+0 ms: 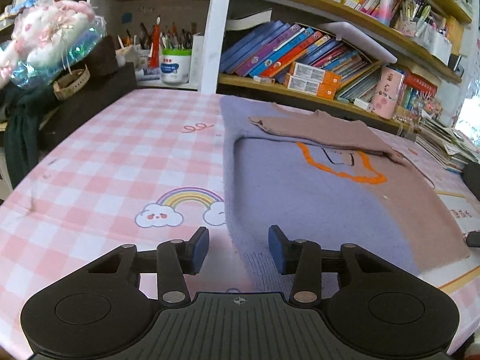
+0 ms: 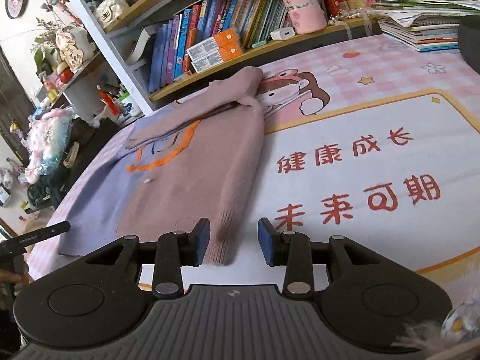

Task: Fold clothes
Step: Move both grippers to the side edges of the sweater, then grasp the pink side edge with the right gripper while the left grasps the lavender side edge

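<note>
The sweater (image 1: 300, 192), lilac on one half and mauve on the other, lies flat on the table (image 1: 105, 156) with both sleeves folded across its chest, hiding part of the orange-outlined motif. Its far collar edge is hard to make out. The left hand-held gripper (image 1: 238, 247) stands open over the sweater's near lilac corner, the cloth edge lying between the pads without being pinched. The right hand-held gripper (image 2: 234, 241) is open too, the mauve hem corner between its blue pads, not clamped. Behind the table, a shelf (image 2: 210, 63) of books stands close; a paper stack (image 2: 420, 30) crowds the table's far corner.
</note>
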